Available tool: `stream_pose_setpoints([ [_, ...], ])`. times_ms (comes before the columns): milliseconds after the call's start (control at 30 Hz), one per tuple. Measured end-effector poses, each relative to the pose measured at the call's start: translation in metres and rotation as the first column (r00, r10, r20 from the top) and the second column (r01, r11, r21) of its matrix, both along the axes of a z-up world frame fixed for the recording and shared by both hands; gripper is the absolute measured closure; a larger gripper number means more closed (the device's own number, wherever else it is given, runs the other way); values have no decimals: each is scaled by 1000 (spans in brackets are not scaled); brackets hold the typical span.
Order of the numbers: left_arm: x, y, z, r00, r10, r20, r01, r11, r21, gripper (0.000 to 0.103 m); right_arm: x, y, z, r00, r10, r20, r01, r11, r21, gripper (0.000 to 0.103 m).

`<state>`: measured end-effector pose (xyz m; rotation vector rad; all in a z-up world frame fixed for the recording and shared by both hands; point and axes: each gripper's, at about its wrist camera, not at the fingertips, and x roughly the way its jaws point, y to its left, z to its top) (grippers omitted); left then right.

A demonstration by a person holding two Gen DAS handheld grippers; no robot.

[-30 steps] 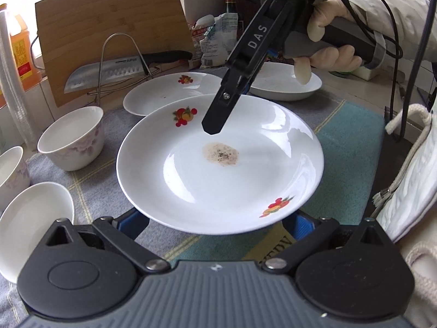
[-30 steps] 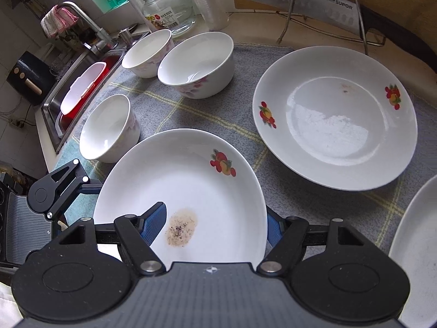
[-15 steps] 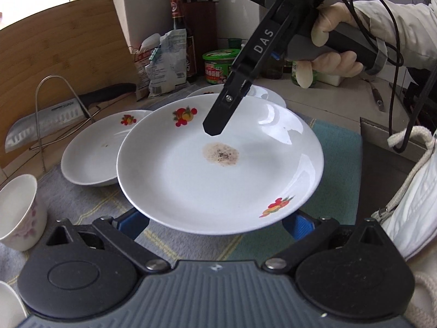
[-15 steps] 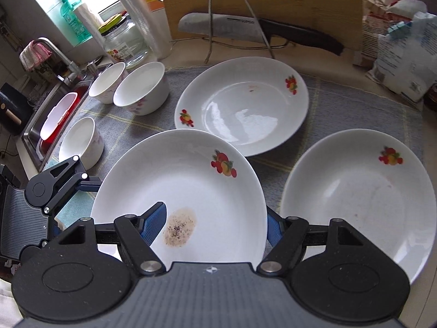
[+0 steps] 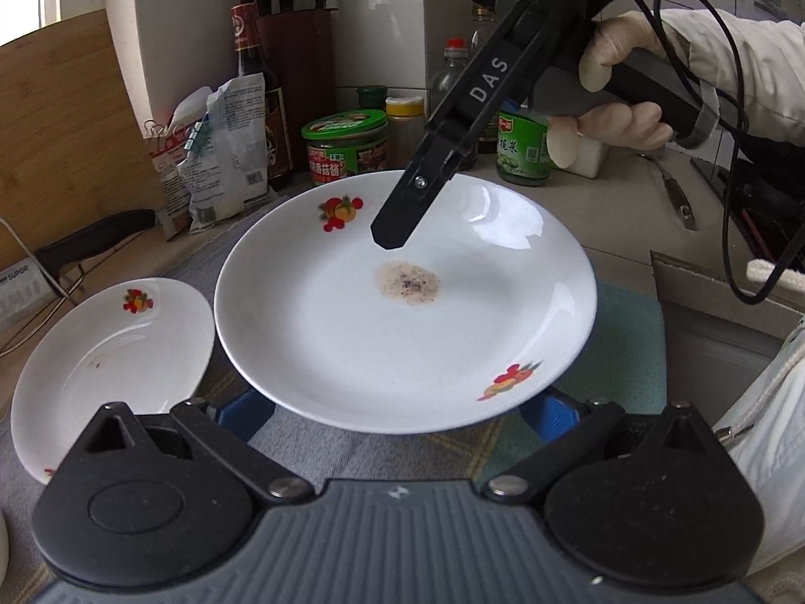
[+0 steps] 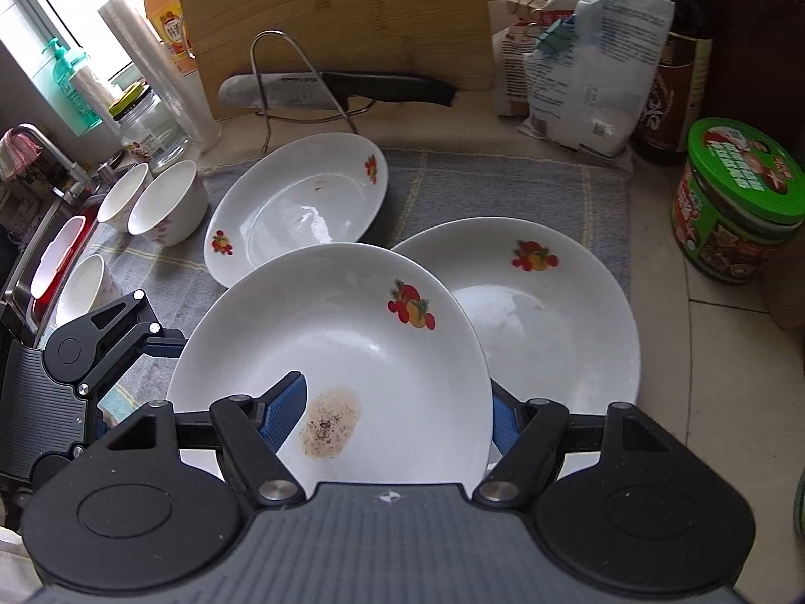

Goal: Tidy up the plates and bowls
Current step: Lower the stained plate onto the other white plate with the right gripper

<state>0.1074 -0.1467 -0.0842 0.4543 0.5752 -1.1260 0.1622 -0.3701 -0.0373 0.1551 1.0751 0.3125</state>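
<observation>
A white plate with a brown stain (image 5: 402,342) (image 6: 352,332) hangs in the air above the grey mat (image 6: 503,186). My right gripper (image 6: 395,412) (image 5: 397,231) is shut on its rim, one finger on top and one beneath. My left gripper (image 5: 397,412) has both blue fingers under the opposite side, tips hidden, and the plate rides with it. The held plate overlaps the near-left edge of a second plate (image 6: 553,312) lying on the mat. A third plate (image 6: 302,206) (image 5: 110,352) lies further back. Three bowls (image 6: 168,201) stand at the mat's left end.
A knife on a wire rack (image 6: 342,93) and a wooden board stand behind the plates. Bags, a dark bottle and a green-lidded jar (image 6: 739,206) crowd the back right. The sink (image 6: 30,272) lies far left. A gloved hand (image 5: 619,116) holds the right gripper.
Both grippers carried the stained plate rightward along the counter. The bowls slid out of the left wrist view, and the held plate now overlaps the right-hand plate.
</observation>
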Motion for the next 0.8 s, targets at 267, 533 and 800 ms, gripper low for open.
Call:
stream_pose_setpoints([
  [267,8,-26,-6,1000,-5,-9,5,1000,13,1,6,-30,-6,999,-33,1,33,999,0,25],
  [533,11,-36,-8,1000,17,-21,-16,999,28,1,16,-40,-17,999,-29,-15,30,1000,5,25],
  [800,19,-44,-7,998,50,-36,-48,997,54,1,26,-44,-25,999,-26,-26,26,1000,10,25],
])
